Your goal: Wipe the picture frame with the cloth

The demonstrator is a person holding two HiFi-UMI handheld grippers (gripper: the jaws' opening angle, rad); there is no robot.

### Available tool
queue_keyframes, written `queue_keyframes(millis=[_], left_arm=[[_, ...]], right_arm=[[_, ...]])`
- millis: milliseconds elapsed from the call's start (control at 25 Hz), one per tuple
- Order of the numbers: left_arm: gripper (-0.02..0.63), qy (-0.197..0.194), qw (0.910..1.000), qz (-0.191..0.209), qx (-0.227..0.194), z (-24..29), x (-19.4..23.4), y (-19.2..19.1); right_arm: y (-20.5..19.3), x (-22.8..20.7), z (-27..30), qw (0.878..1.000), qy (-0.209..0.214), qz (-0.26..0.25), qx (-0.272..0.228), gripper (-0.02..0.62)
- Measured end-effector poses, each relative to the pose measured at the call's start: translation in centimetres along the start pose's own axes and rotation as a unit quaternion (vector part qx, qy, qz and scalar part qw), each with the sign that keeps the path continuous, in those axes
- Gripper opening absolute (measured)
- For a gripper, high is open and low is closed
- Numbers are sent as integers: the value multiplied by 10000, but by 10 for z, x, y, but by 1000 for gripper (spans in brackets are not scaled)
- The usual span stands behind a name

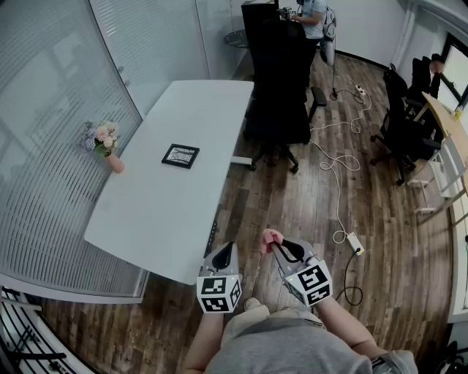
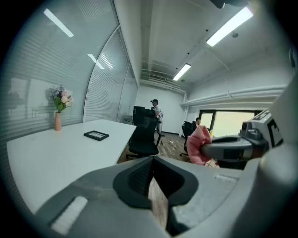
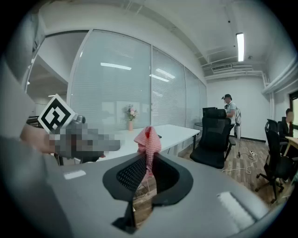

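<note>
Head view, from the left: a slim pink vase of pastel flowers stands on the long white rectangular table, close to the frosted, striped glass wall. A small black-rimmed rectangular picture frame lies flat on the tabletop, well apart from the vase and from both grippers; what it holds is too small to make out. Past the table's near corner, over the wooden plank floor, the grey left gripper hangs with its jaws brought together and nothing between them — the left gripper view shows only a thin slit of floor below the meeting pads. Its marker cube bears black-and-white square patterns and no letters. Just to the right, the right gripper is clamped on a pink-and-white checked cloth, which sticks up bunched above the jaw tips; the right gripper view shows the fabric running down between the two black pads. This gripper's own marker cube carries similar square patterns. The two grippers are near each other but not touching. Farther right, a black swivel office chair stands at the table's far end, and a white cable trails across the floor to a white power strip. A person stands at the far wall, and at the right edge more black chairs sit by a wooden desk.
</note>
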State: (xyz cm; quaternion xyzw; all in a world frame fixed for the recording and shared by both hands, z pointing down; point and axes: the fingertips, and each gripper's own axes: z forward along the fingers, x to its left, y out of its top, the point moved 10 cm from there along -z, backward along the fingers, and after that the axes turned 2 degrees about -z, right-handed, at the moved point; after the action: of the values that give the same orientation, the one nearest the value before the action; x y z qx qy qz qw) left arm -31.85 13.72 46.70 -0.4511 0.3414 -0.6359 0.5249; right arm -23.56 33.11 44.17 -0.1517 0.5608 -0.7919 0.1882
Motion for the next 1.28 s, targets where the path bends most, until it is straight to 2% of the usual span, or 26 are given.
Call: queue_keyframes(millis=[120, 360, 960, 1280], left_arm=[[3, 127, 9999, -62, -35, -11, -12, -7], [4, 77, 9999, -102, -98, -29, -20, -15], [3, 91, 9999, -8, -103, -44, 16, -14], [4, 143, 9998, -137, 9, -44, 37, -15]], right_arm=[[-3, 1, -19, 10000, 24, -81, 34, 37], [-5, 11, -32, 9999, 31, -116, -9, 37], [7, 43, 4, 9992, 344, -143, -159, 40], [12, 51, 22, 9989, 444, -145, -60, 41]])
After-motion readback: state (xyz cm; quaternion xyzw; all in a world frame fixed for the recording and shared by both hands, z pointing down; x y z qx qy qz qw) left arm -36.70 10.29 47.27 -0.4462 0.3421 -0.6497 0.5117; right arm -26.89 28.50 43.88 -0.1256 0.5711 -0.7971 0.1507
